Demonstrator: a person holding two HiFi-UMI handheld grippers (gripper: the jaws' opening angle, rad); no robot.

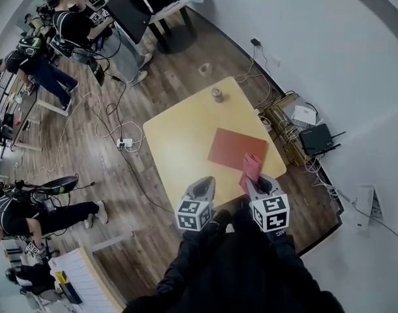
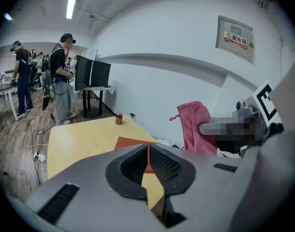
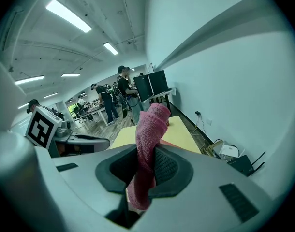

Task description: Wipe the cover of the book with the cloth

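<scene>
A thin red-brown book (image 1: 237, 149) lies flat on the yellow table (image 1: 186, 135), toward its right side. My right gripper (image 1: 256, 182) hovers at the table's near edge just short of the book, shut on a pink cloth (image 1: 252, 167) that sticks up out of the jaws (image 3: 150, 129). To its left, my left gripper (image 1: 204, 182) sits over the near edge with its jaws shut and nothing between them. In the left gripper view the book (image 2: 133, 141) shows ahead and the cloth (image 2: 196, 127) hangs at the right.
A small can (image 1: 217, 94) stands near the table's far edge. Cables, a power strip (image 1: 124, 143) and boxes lie on the wooden floor around the table. A white wall runs close along the right. Several people stand at desks at the far left.
</scene>
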